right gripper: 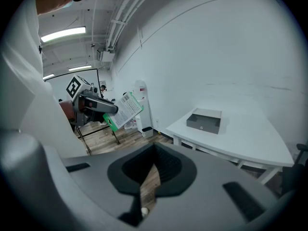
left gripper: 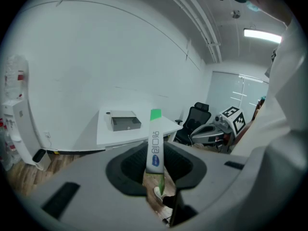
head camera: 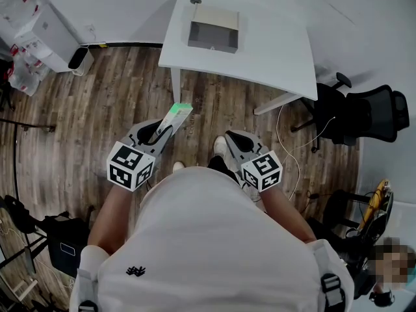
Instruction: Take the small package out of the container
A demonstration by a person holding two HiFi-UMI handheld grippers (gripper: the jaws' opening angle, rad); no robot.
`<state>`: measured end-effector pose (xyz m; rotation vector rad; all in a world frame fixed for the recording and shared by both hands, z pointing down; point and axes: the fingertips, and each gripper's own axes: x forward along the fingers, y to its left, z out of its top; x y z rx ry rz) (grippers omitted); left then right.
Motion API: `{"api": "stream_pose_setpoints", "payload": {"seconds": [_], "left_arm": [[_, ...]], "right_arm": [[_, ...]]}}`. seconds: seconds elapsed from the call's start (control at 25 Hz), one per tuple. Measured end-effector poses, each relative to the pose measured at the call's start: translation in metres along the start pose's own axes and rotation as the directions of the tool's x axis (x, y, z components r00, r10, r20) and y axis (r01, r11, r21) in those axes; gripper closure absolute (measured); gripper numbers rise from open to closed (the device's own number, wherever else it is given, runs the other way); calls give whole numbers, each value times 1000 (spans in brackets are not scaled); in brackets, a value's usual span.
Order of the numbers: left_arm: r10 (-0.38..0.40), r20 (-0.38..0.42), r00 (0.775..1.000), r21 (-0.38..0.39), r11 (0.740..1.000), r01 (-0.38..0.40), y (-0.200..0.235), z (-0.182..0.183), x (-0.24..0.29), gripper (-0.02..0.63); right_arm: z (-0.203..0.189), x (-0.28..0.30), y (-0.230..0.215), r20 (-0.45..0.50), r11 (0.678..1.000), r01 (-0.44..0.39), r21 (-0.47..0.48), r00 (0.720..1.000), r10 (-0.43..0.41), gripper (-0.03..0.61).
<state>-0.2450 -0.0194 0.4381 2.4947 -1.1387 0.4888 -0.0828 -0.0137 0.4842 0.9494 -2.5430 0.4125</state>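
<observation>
The small package (head camera: 175, 117), a flat white sachet with a green end and blue print, sticks out of my left gripper (head camera: 162, 132), whose jaws are shut on its lower part. It stands upright between the pads in the left gripper view (left gripper: 155, 150), and it also shows in the right gripper view (right gripper: 120, 110). The grey open container (head camera: 213, 28) sits on the white table (head camera: 273, 51), well ahead of both grippers. My right gripper (head camera: 235, 143) is held low beside the person's body, shut with nothing in it (right gripper: 151, 177).
A black office chair (head camera: 364, 116) stands right of the table. At the left wall are a white appliance (head camera: 55, 34) and a small bin (head camera: 79, 58). A dark bag (head camera: 65, 242) lies at the lower left. Wood floor separates me from the table.
</observation>
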Motion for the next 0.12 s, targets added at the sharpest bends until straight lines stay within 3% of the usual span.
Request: {"api": "stream_pose_setpoints", "payload": {"seconds": [0.12], "left_arm": [[0, 8, 1000, -5, 1000, 0, 2, 0, -2, 517]], "right_arm": [[4, 3, 2, 7, 1000, -2, -8, 1000, 2, 572]]}}
